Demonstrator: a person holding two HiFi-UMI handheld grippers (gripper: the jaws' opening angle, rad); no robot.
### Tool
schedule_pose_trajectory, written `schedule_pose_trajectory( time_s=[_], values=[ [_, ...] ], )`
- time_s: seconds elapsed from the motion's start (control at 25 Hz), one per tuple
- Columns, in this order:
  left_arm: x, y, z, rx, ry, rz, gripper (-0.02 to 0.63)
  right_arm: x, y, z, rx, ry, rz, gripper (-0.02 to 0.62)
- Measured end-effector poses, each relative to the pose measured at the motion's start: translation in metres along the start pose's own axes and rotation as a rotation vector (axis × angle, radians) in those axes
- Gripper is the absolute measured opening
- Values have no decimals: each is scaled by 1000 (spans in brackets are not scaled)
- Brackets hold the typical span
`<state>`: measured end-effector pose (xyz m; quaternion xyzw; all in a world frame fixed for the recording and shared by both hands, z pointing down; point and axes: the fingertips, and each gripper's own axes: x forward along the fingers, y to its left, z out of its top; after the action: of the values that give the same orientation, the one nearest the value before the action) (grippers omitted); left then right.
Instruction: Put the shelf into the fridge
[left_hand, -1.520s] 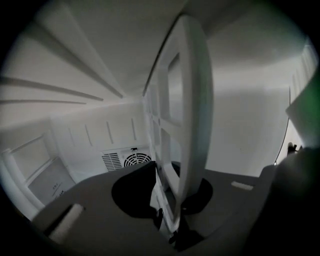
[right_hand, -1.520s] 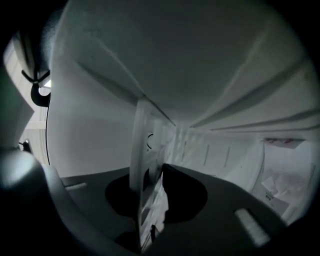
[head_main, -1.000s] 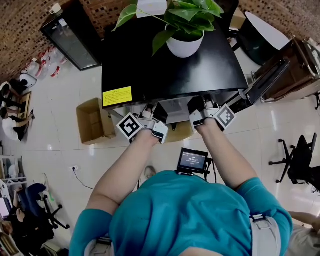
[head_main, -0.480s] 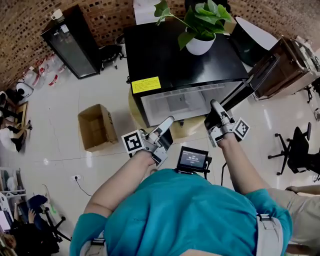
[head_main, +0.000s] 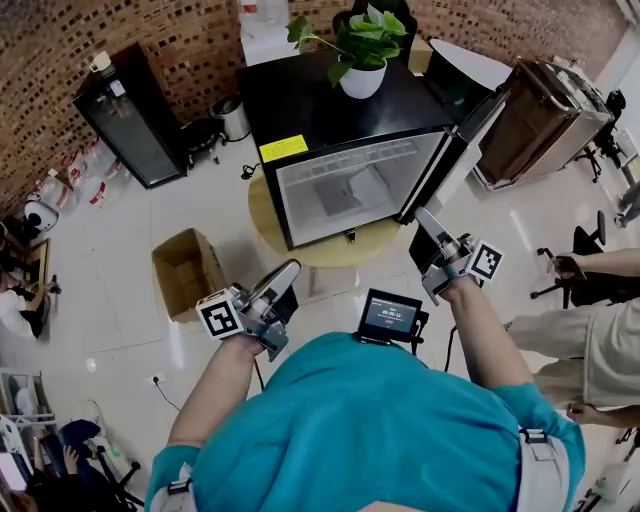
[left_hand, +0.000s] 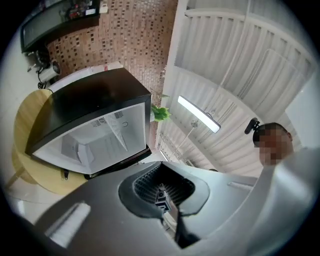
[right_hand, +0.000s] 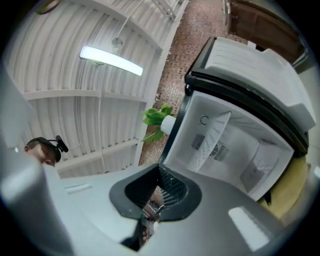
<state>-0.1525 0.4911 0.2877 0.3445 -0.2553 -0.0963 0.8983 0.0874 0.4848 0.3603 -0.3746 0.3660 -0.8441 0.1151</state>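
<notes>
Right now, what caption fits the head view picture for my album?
Left gripper and right gripper, both shut and empty, hover before the open black fridge topped by a potted plant.

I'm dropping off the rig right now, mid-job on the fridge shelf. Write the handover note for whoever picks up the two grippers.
Left gripper: shut, empty, held out in front of the fridge, clear of it.
Right gripper: shut, empty, close to the open door.
Shelf: inside the fridge, spanning the compartment; it looks seated.
Done: the shelf is in.
Left: probably only shutting the door; check first that the shelf sits level.
</notes>
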Motion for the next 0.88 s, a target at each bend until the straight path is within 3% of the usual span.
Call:
schedule_pose_trajectory(
  time_s=[0.32,0.48,0.6,0.88],
  values=[
    [-23,-70,-74,216,-20,189,2,-60,101,-7,-170,174,91,2],
    [-27,-97,-137,317,-36,277,2,-134,96,-26,-136,228,8,2],
    [-35,-108,-175,357,-4,317,2,-165,101,-49,-141,256,28,2],
    [-57,-140,-184,373,-17,346,2,-165,133,-86,-149,314,88,2]
  ],
)
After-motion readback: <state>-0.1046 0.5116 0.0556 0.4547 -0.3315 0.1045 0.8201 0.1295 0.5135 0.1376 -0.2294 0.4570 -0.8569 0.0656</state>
